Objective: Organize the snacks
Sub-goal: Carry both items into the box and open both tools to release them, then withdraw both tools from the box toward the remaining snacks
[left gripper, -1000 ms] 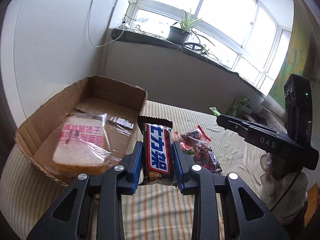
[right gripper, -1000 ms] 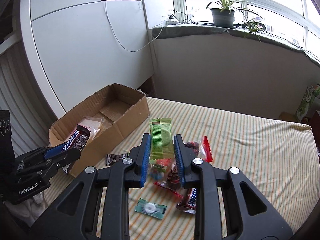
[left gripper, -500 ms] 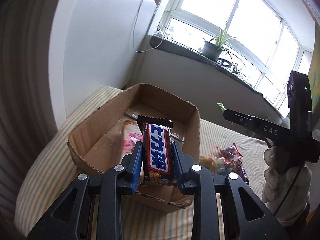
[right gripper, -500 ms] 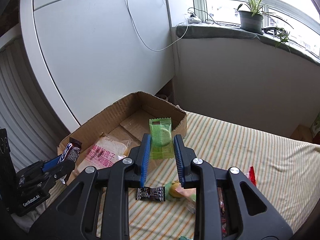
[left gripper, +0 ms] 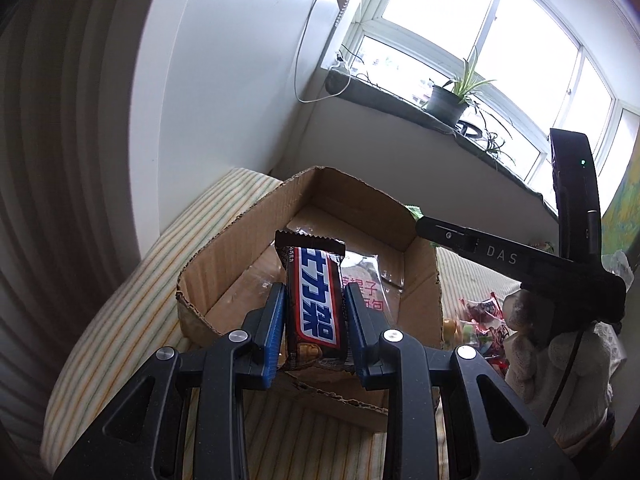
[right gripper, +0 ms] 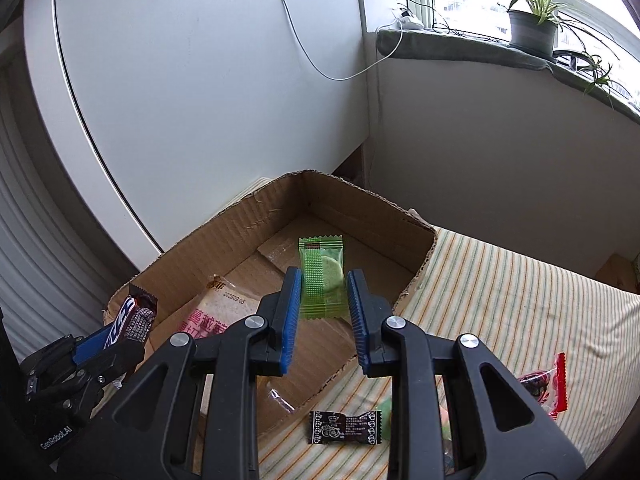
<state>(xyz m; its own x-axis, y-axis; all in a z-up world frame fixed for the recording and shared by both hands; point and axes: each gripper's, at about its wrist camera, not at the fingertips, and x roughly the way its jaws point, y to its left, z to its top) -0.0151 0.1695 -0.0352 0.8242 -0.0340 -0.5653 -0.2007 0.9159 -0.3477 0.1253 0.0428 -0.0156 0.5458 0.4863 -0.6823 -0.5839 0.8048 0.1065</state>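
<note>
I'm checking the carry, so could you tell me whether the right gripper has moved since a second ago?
Yes. The right gripper, shut on the green snack packet, has travelled from over the loose snacks to above the cardboard box.

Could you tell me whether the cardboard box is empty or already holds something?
Not empty: a clear-wrapped bread slice lies on the floor of the cardboard box.

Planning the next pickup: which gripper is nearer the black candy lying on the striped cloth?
Right. The right gripper hangs just above the black candy, near the box's corner. The left gripper sits across the cardboard box, farther off.
</note>
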